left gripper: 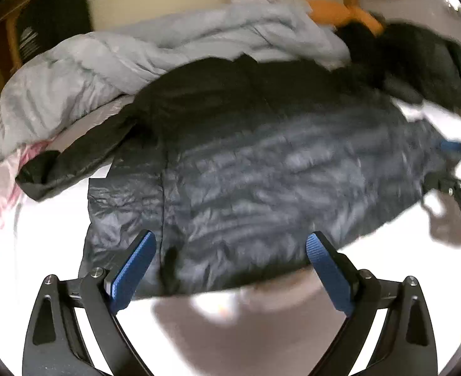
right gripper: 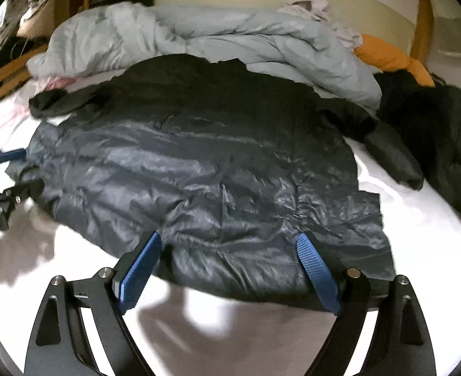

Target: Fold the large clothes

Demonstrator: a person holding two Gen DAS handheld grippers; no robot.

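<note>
A dark navy quilted puffer jacket [left gripper: 246, 163] lay spread flat on the white bed sheet [left gripper: 51, 219], its hem towards both cameras. The left gripper [left gripper: 230, 241] hovered over the hem with its blue-padded fingers [left gripper: 136, 269] spread wide and nothing between them; the right gripper [right gripper: 229, 241] stood the same way, spread and empty, above the hem further along.

Only the left wrist view showed the jacket's black sleeve [left gripper: 73, 163] trailing onto the sheet at the left edge. Only the right wrist view showed the other sleeve [right gripper: 393, 159] lying towards a black fur-trimmed coat [right gripper: 434, 131]. Each view caught the other gripper at its rim, cut off and blurred.

Behind the jacket a crumpled pale blue-grey duvet [right gripper: 205, 40] hid the collar's far edge, with an orange cloth [right gripper: 393, 59] beside it. The wooden furniture [right gripper: 7, 84] at the left was too smeared to make out.
</note>
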